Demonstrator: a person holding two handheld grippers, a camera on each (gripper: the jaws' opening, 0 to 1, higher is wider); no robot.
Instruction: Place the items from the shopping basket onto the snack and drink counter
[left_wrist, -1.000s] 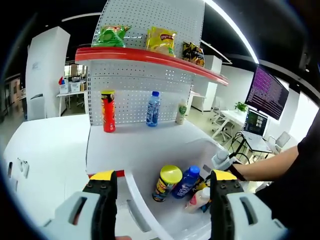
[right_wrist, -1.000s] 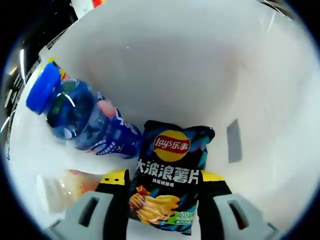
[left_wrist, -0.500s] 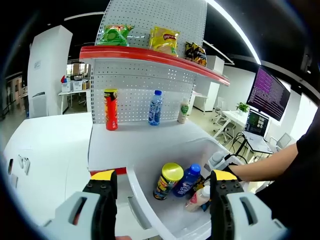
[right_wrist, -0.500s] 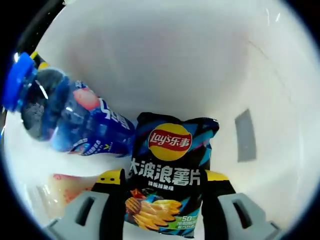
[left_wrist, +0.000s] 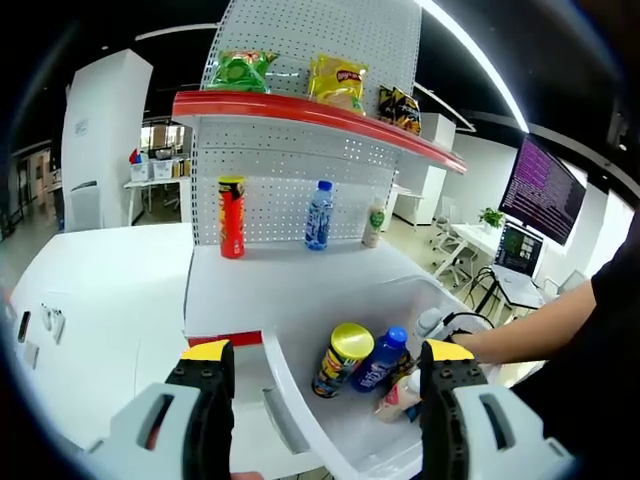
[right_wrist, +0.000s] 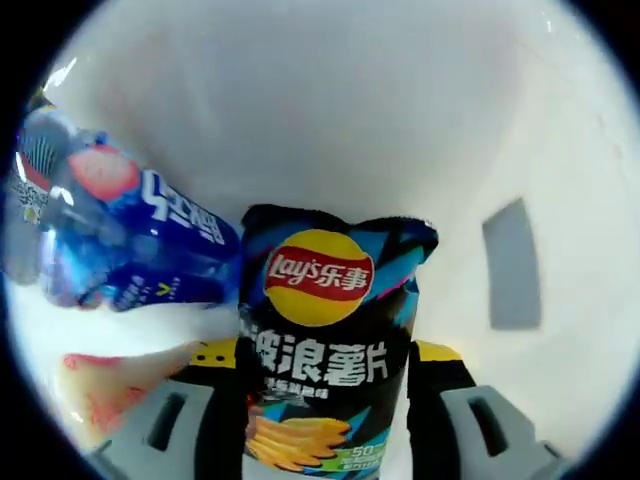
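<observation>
1. Your right claw (right_wrist: 322, 400) is down inside the white basket (right_wrist: 400, 120), its jaws standing on either side of the lower half of the dark chip bag (right_wrist: 325, 330). They sit right at the bag's edges, but I cannot tell whether they have pinched it yet.
2. Treat the bag as light, soft and puffed with air. It will crumple and may slide between the jaws, and the chips inside break easily, so close gently. My advice is to hold it across the flat lower body, where the jaws stand now, not at the sealed top edge at 12 o'clock.
3. The blue bottle (right_wrist: 120, 240) lies at 10 o'clock, touching or just beside the bag's upper corner. A pale pink bottle (right_wrist: 110, 390) lies at 8 o'clock beside your left jaw. Both look rounded and likely to roll if you knock them when lifting.
4. Your left claw (left_wrist: 325, 385) is wide open and empty, looking down over the basket rim (left_wrist: 290, 390). Below it you can see a yellow-lidded can (left_wrist: 340, 358) beside the blue bottle (left_wrist: 378, 360).
5. The white bench (left_wrist: 300, 285) at 12 o'clock holds a red tube (left_wrist: 231, 217) and two bottles, with bare space in front of them.
</observation>
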